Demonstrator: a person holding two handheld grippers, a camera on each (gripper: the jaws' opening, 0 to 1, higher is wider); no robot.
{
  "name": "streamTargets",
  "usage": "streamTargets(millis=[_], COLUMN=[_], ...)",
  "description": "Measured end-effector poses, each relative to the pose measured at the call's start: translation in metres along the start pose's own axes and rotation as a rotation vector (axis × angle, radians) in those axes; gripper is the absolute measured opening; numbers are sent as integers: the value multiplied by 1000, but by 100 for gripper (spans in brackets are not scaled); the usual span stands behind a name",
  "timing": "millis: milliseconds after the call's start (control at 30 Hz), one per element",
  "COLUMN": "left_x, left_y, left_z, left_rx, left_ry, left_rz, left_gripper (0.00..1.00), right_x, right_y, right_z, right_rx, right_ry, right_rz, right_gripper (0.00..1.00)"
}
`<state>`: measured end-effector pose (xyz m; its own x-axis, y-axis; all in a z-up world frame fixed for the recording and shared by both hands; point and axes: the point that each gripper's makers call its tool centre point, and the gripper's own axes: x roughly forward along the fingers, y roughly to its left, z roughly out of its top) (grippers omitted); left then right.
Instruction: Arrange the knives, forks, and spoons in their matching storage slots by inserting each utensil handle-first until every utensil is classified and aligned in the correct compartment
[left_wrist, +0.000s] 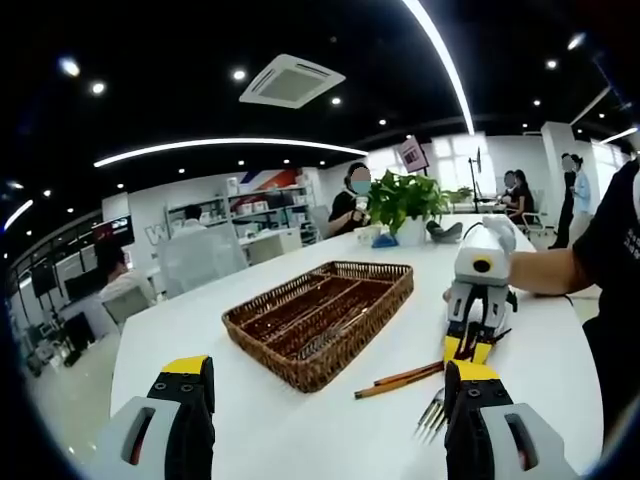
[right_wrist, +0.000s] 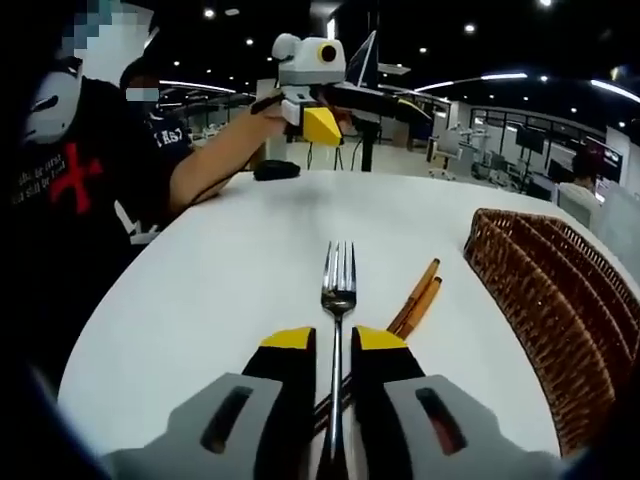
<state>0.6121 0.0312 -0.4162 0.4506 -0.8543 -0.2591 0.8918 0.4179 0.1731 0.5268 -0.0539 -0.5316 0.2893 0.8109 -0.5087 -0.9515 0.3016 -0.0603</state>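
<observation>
The right gripper is down low over the white table, and its two yellow-tipped jaws stand close on either side of a metal fork. They appear to be clamped on the handle. The fork lies flat, its long axis running straight out along the jaws, tines pointing away from the gripper and handle running back between the jaws toward the hand. Just beside it, on the side toward the basket, lie two brown wooden sticks, chopsticks by the look of them, side by side and angled slightly off the fork's line.

In the left gripper view the wicker tray sits mid-table with long dividers marking its slots; some cutlery shows in the nearer slots, though which kind I cannot tell. The chopsticks and the fork's tines lie on the table between the tray and the right gripper, which comes in from the right on a person's forearm.

The left gripper is raised above the table with its jaws wide apart and nothing between them. A potted green plant stands at the table's far end.
</observation>
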Motion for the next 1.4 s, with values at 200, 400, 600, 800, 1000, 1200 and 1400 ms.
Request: streamTargets(millis=[200, 400, 600, 800, 1000, 1200, 1400], left_x=[1, 2, 2, 1, 0, 0, 0], left_y=[-1, -1, -1, 0, 1, 1, 1], left_z=[-1, -2, -3, -3, -5, -5, -5], left_rx=[1, -1, -1, -3, -4, -6, -7], left_ry=[3, 5, 6, 5, 9, 11, 13], left_rz=[-2, -3, -2, -1, 2, 3, 2], left_gripper=[100, 100, 100, 100, 100, 100, 100], right_x=[-2, 0, -1, -2, -6, -12, -21], right_y=[3, 6, 9, 16, 12, 10, 13], right_z=[-1, 1, 1, 1, 0, 5, 9], right_rx=[17, -2, -31, -42, -13, -4, 15], right_ry=[-1, -10, 4, 0, 17, 15, 21], right_rz=[13, 31, 34, 67, 42, 22, 25], right_gripper=[8, 2, 2, 1, 0, 0, 0])
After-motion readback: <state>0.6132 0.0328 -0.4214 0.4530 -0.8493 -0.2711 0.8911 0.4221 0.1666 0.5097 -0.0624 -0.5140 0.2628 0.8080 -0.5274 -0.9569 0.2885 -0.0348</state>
